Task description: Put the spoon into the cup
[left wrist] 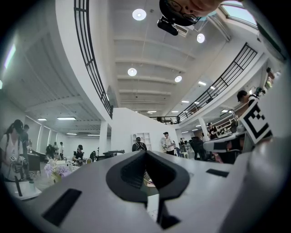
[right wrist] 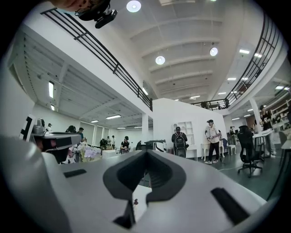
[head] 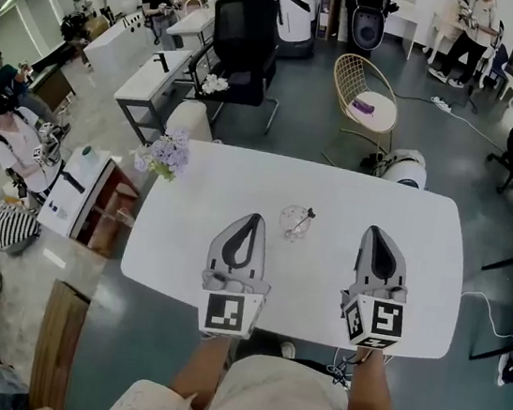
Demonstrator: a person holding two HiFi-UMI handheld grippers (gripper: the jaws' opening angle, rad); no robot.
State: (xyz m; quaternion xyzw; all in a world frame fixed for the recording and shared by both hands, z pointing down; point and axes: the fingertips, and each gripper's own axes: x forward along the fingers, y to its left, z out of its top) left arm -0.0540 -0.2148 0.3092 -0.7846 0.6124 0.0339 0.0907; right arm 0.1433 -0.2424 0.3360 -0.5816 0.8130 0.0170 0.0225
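Observation:
In the head view a clear glass cup [head: 295, 223] stands near the middle of the white table [head: 424, 223]. A spoon [head: 305, 219] rests inside it, its handle leaning up to the right over the rim. My left gripper [head: 253, 218] lies on the table just left of the cup, jaws meeting at the tip, nothing held. My right gripper [head: 373, 231] rests further off to the cup's right, also shut and empty. In the left gripper view the left gripper [left wrist: 145, 152] shows closed jaws. In the right gripper view the right gripper [right wrist: 146, 152] does too. Neither of those views shows the cup.
A small vase of pale flowers [head: 167, 154] stands at the table's far left corner. Beyond the table are a black office chair [head: 240, 50], a wicker chair [head: 365, 96] and desks with people. A white cabinet [head: 77, 186] sits to the left. The person's knees are at the near edge.

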